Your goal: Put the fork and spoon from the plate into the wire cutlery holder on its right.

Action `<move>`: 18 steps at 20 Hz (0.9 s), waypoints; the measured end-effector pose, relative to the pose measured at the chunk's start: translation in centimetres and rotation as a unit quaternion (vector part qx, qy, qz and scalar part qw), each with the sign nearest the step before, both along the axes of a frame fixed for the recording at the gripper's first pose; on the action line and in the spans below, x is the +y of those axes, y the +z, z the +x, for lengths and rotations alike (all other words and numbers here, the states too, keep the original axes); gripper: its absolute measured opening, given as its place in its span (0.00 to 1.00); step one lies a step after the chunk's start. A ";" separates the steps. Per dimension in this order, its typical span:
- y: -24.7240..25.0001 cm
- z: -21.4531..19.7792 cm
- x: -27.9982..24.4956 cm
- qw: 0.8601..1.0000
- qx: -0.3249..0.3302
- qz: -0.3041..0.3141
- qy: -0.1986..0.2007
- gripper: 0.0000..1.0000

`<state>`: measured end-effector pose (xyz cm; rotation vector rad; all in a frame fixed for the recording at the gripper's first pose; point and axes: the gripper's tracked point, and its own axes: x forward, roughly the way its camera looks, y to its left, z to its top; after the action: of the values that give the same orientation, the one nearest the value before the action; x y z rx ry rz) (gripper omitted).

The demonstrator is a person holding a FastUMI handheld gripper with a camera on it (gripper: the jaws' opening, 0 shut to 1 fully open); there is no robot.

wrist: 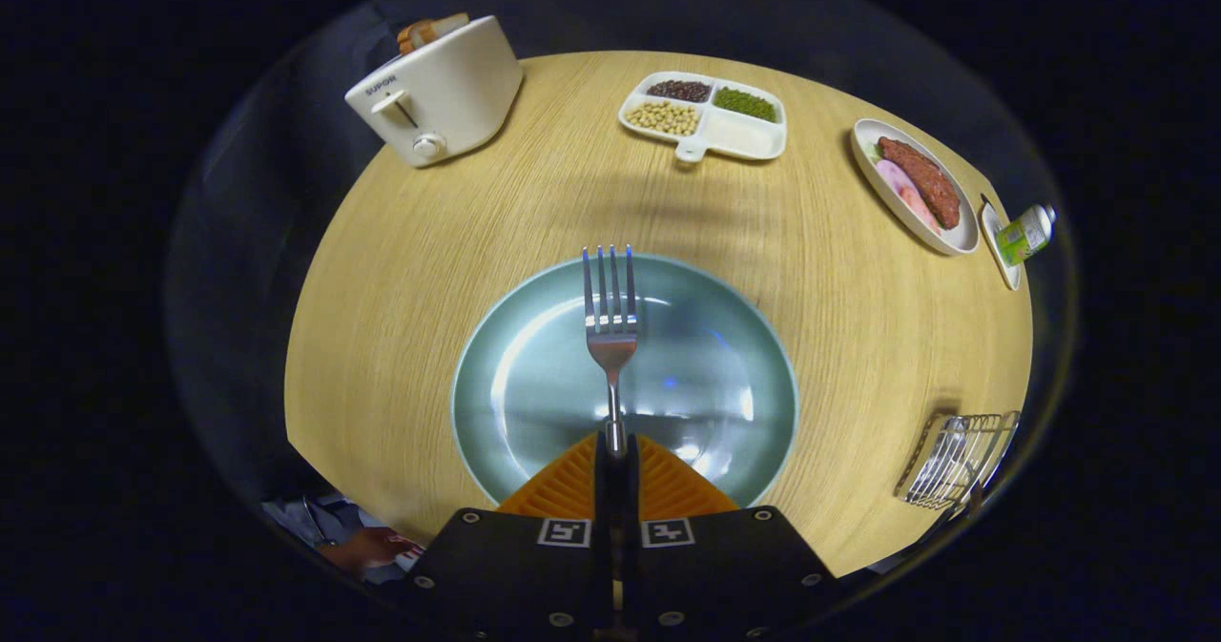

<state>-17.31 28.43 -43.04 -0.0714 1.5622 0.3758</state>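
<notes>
While its two fingers press together on the handle, the gripper [616,451] holds a silver metal fork [610,322], tines pointing ahead, above a round pale-blue plate [725,375] on the light wooden tabletop [401,337]. Bare wood lies between the plate's rim and the wire cutlery holder [957,459], which stands to the right near the tabletop's edge. Beyond sit a white toaster [439,93], a divided dish of beans [706,115] and an oval dish of meat [916,187].

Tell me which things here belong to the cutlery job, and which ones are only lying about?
Belong to the job:
claw, shut on the fork
blue-green plate
wire cutlery holder

Only lying about:
white toaster
divided tray of beans
dish of meat
small green bottle
</notes>
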 end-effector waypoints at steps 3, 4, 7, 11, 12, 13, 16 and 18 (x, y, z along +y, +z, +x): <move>2.5 1.4 -3.1 0.999 -0.026 0.000 -0.030 0.05; 3.3 1.7 -4.4 0.999 -0.033 -0.002 -0.039 0.05; 5.4 2.5 -8.6 0.996 -0.051 -0.011 -0.071 0.05; 7.5 2.4 -14.3 0.991 -0.064 -0.025 -0.114 0.05; 8.1 2.3 -15.7 0.990 -0.066 -0.028 -0.125 0.05; 8.4 2.0 -16.8 0.988 -0.066 -0.032 -0.133 0.05; 9.5 1.7 -20.4 0.984 -0.072 -0.048 -0.155 0.05; 9.8 1.2 -23.1 0.981 -0.072 -0.057 -0.168 0.05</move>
<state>-16.11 5.36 -33.23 0.0750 1.4202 0.0129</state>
